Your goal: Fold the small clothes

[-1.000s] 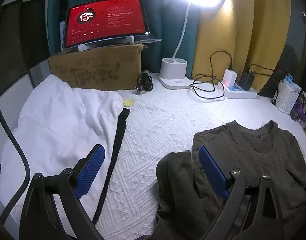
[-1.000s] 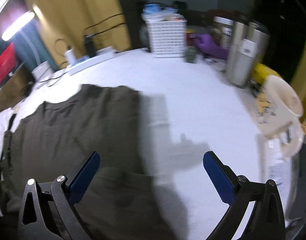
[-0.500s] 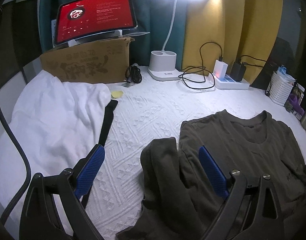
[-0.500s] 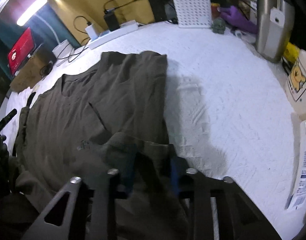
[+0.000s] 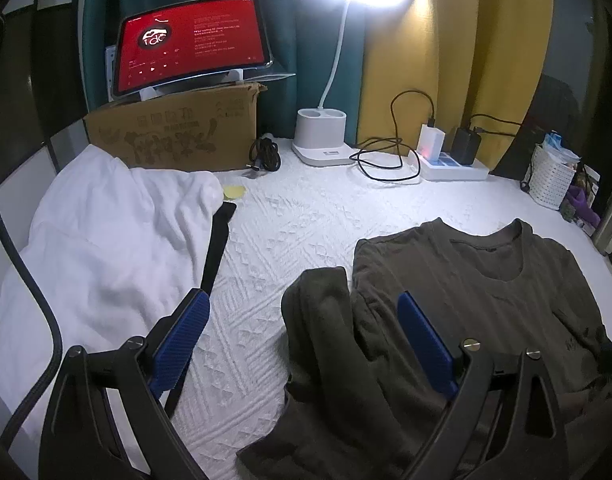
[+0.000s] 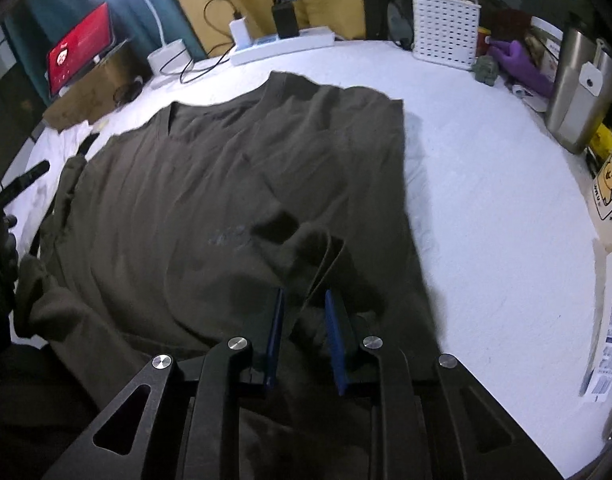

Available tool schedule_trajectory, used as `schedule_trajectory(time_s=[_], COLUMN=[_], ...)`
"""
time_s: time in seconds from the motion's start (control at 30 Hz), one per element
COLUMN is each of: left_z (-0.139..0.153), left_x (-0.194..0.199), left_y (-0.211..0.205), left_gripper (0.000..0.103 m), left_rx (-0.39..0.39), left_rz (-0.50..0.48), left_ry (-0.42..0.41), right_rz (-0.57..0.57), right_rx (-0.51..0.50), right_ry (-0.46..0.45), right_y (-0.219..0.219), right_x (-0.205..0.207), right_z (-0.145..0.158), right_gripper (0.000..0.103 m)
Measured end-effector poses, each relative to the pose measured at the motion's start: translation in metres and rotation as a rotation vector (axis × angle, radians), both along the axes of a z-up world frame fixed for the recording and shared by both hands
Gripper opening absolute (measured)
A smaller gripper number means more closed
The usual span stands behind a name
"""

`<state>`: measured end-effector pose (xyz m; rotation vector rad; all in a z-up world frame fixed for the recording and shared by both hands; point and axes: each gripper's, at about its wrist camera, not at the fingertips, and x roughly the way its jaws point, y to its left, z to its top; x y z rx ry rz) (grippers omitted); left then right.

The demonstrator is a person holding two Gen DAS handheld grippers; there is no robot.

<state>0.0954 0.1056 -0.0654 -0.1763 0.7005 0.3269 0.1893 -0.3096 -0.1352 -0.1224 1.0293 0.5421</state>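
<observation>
A dark olive T-shirt (image 5: pixel 485 280) lies face up on the white textured bedcover (image 5: pixel 298 224), collar toward the far side. Its left sleeve (image 5: pixel 325 320) is folded and bunched beside the body. My left gripper (image 5: pixel 302 298) is open, hovering just above that sleeve with its blue pads wide apart on either side of it. In the right wrist view the shirt (image 6: pixel 186 184) fills the middle. My right gripper (image 6: pixel 304 293) is shut on a raised fold of the shirt's lower right part, which is pinched between the blue pads.
A white cloth (image 5: pixel 98 240) and a black strap (image 5: pixel 218 240) lie at left. At the back stand a cardboard box (image 5: pixel 178 136) with a tablet (image 5: pixel 190 44), a lamp base (image 5: pixel 321 136) and a power strip (image 5: pixel 453 164). A white basket (image 6: pixel 445 28) and steel tumbler (image 6: pixel 581 100) stand at right.
My right gripper went from wide open to shut on a fold of the shirt, moving in over the garment. The left gripper stayed open over the sleeve.
</observation>
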Motion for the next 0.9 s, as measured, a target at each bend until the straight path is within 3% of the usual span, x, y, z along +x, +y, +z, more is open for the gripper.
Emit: schedule_trajectory(time_s=[0.27,0.33,0.37,0.4,0.57,0.67,0.9], left_z=[0.005,0.006,0.006,0.006,0.006,0.004,-0.003], left_x=[-0.005,-0.004,-0.004,-0.003,0.000,0.000,0.001], left_y=[0.007,0.008,0.008,0.008,0.004,0.007,0.029], left_gripper=[0.094,0.094,0.094,0.094,0.094,0.094,0.094], left_rx=[0.008,0.009,0.010,0.013,0.026,0.036,0.058], left_rz=[0.018,0.022,0.023,0.023,0.008,0.012,0.063], left_ry=[-0.020,-0.020,-0.019,-0.018,-0.009,0.001,0.041], right_rz=[-0.045,-0.046,-0.042,-0.040,-0.008,0.065,0.211], right_rx=[-0.039,-0.051,-0.047,-0.033,0.010,0.026,0.035], right_ry=[-0.114,-0.099,-0.093,-0.081,-0.015,-0.016,0.081], right_y=[-0.005,-0.005,-0.005,-0.005,0.005,0.018,0.059], right_x=[0.005,0.014,0.017,0.021,0.031,0.019,-0.013], right_z=[0.026,0.020,0.018,0.014,0.002,0.005,-0.005], right_gripper=[0.024,0.039,0.064,0.073,0.072,0.072,0.072])
